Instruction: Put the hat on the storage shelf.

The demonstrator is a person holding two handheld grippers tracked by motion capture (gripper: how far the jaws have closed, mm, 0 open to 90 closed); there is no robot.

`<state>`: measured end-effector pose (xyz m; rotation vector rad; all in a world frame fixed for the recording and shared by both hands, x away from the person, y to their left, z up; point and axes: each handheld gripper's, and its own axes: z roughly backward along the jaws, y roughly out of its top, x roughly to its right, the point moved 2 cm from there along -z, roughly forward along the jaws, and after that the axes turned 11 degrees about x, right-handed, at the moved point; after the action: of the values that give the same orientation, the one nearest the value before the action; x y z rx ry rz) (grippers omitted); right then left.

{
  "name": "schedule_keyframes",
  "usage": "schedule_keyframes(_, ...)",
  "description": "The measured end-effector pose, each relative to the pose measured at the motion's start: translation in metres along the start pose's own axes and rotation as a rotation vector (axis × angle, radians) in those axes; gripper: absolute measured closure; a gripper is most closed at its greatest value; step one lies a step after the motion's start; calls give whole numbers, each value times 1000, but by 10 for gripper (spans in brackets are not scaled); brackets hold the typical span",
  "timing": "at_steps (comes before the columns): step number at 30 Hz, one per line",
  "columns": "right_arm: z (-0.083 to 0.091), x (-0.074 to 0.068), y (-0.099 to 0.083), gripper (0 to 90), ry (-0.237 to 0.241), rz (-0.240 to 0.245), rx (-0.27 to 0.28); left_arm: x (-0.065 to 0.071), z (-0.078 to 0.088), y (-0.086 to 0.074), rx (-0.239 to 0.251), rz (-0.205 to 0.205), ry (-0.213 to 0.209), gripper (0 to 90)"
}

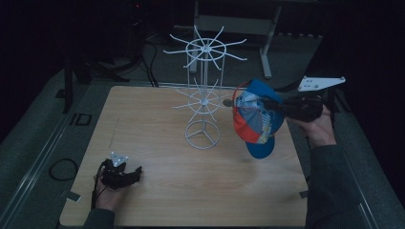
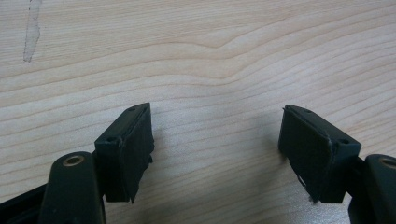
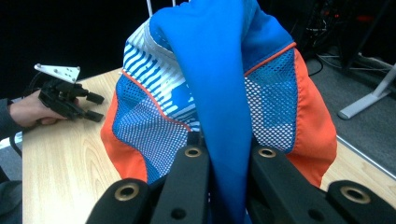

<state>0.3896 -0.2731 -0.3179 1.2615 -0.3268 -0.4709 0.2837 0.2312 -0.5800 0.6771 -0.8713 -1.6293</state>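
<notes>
A blue, orange and white cap (image 1: pixel 255 117) hangs in the air at the table's right side, just right of a white wire rack (image 1: pixel 204 90). My right gripper (image 1: pixel 273 106) is shut on the cap's blue fabric (image 3: pixel 219 107), which is pinched between its jaws. The cap's brim points down toward the table. My left gripper (image 1: pixel 133 174) rests low over the table's front left corner. In the left gripper view it (image 2: pixel 217 149) stands open over bare wood, with nothing between its fingers.
The white wire rack stands on a ring base (image 1: pixel 203 135) at the table's middle, with two tiers of radial prongs. The wooden table (image 1: pixel 157 191) has bare room in front. Dark floor, cables and a desk frame (image 1: pixel 267 52) lie behind.
</notes>
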Motion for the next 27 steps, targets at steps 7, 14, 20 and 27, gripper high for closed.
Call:
schedule_keyframes(7, 0, -1, 6, 888, 16, -16, 35, 0, 0, 0, 1, 0, 0, 269)
schedule_keyframes(14, 0, -3, 13, 888, 17, -20, 51, 0, 0, 0, 1, 0, 1, 269)
schedule_keyframes(20, 3, -4, 18, 889, 23, -26, 79, 0, 0, 0, 2, 1, 0, 267)
schedule_keyframes(27, 5, -3, 24, 889, 15, -31, 94, 0, 0, 0, 2, 0, 0, 267)
